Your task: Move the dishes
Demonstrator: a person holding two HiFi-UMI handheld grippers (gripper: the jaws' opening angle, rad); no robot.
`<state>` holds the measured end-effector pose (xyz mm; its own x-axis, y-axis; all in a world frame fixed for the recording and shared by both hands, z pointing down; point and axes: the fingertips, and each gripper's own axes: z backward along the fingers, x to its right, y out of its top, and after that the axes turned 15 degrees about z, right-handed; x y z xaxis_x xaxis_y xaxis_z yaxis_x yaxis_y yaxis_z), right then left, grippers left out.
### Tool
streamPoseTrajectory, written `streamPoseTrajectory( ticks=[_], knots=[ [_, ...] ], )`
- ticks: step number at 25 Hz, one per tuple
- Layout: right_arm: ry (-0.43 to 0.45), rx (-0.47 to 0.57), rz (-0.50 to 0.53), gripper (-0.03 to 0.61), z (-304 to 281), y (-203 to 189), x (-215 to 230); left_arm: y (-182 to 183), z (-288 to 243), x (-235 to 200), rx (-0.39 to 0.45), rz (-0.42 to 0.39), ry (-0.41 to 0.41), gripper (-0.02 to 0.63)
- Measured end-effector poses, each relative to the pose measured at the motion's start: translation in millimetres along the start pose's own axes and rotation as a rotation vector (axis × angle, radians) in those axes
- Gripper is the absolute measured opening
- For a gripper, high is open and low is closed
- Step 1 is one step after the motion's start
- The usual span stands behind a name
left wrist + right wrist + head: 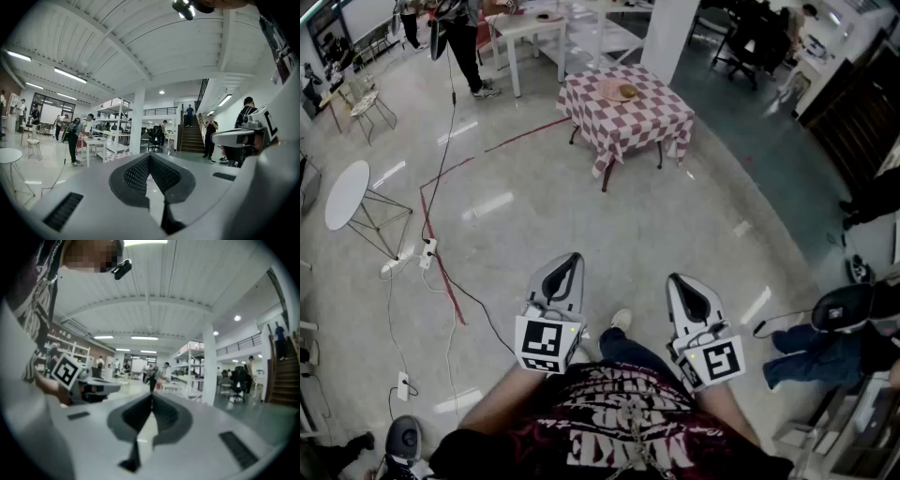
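The left gripper (573, 257) and the right gripper (676, 278) are held level and side by side at the person's waist, well short of the checkered table (649, 120) and pointing roughly toward it. In its own view each one's jaws are pressed together with nothing between them, the ribbed pads meeting at the tips. One shoe (621, 320) of the person shows on the pale glossy floor (609, 225) between the two grippers, on the near side of the table.

A strip of red tape (439, 258) runs over the floor from the table's left side down toward the person, with a black cable (445, 122) and a white power strip (428, 253) beside it. Further left of the table stands a round white side table (346, 194) on thin wire legs.

The table itself has a red-and-white checked cloth hanging over its edges. The dishes sit on its far half: a flat round dish (607, 91) with a smaller yellowish thing (627, 91) at its right edge.

Beyond the table's far left corner stands a white table (528, 25), with a person in dark trousers (467, 52) beside it. Just behind the checkered table rises a white pillar (669, 39).
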<state>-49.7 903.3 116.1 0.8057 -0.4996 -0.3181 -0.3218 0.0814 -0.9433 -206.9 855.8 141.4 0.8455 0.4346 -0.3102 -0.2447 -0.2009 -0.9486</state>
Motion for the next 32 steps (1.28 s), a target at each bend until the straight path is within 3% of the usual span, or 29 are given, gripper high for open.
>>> streamPoseTrajectory(
  ticks=[8,13,21,26,32],
  knots=[
    [0.020,-0.008,-0.050,0.035,-18.5,-11.1,5.4,5.2,-11.4,-6.3,0.014,0.005,0.008,0.028],
    [0.036,0.012,-0.079,0.035,-37.2,-22.0,21.9,-3.6,-40.8,-9.8,-0.008,0.062,0.009,0.028],
    [0.074,0.055,-0.061,0.035,-71.9,-27.6,54.2,0.6,-99.7,0.7,0.007,0.029,-0.044,0.028],
    [0.080,0.046,-0.080,0.035,-91.0,-38.2,76.4,-9.2,-138.6,13.4,-0.052,-0.013,-0.107,0.028],
    [0.077,0.065,-0.087,0.035,-111.8,-44.8,111.1,-11.2,-176.7,18.4,-0.102,-0.031,-0.106,0.028]
  ],
)
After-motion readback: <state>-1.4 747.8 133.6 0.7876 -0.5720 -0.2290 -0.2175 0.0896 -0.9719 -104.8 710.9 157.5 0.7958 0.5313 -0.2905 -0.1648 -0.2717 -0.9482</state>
